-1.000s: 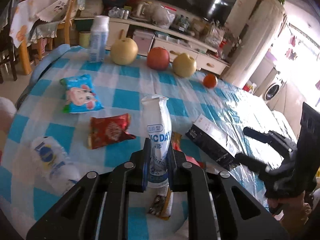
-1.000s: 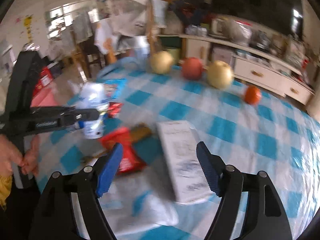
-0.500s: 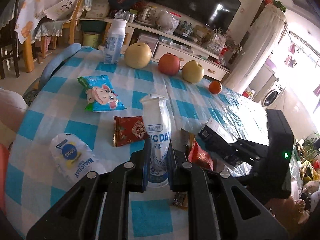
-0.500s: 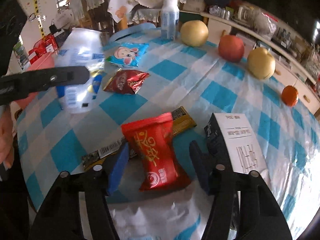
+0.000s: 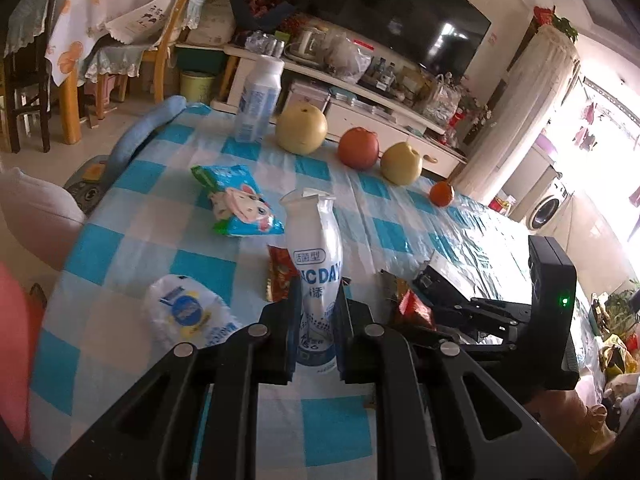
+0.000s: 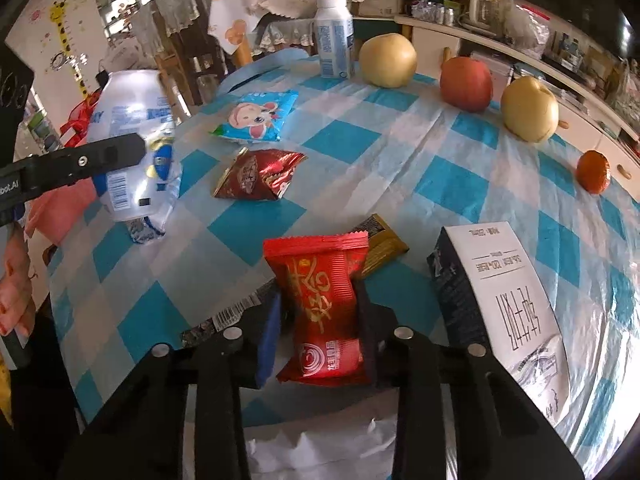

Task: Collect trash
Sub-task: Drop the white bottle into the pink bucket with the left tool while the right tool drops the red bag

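My left gripper [image 5: 316, 320] is shut on a white milk pouch [image 5: 316, 264] and holds it upright above the checked table; the pouch also shows in the right wrist view [image 6: 132, 148]. My right gripper [image 6: 318, 332] is shut on a red snack packet [image 6: 324, 308], whose tip shows in the left wrist view [image 5: 414, 308]. Loose on the cloth lie a dark red wrapper [image 6: 256, 174], a blue cartoon packet [image 6: 260, 116], a gold wrapper [image 6: 382, 242], a barcode wrapper [image 6: 228, 318] and a crumpled white pouch [image 5: 188, 318].
A black-and-white carton [image 6: 500, 292] lies right of the red packet. A white bottle [image 6: 334, 36], two pears [image 6: 387, 60], an apple [image 6: 466, 84] and a tangerine [image 6: 594, 171] stand along the far edge. A white bag [image 6: 320, 448] lies under my right gripper.
My right gripper moved in over the red snack packet and closed on it. My left gripper drew back and left, still holding the milk pouch.
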Demonstrator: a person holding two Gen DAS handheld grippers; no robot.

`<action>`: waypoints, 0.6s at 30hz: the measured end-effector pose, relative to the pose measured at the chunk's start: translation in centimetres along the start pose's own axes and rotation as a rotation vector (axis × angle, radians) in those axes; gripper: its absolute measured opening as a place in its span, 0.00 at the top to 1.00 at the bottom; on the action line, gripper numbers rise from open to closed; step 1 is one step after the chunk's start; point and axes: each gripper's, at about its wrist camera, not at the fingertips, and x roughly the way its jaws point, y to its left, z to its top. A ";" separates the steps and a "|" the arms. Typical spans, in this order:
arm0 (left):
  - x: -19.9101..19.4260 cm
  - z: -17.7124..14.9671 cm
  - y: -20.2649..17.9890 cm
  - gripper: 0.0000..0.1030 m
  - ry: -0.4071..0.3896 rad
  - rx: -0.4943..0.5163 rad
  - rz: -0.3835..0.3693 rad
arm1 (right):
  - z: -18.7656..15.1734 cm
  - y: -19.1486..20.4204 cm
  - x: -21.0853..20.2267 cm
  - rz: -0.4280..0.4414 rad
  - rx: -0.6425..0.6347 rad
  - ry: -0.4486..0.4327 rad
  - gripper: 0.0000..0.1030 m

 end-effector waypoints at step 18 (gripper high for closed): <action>-6.0 1.4 4.5 0.84 -0.143 -0.069 0.073 | 4.7 9.3 -4.0 0.112 0.028 -0.172 0.72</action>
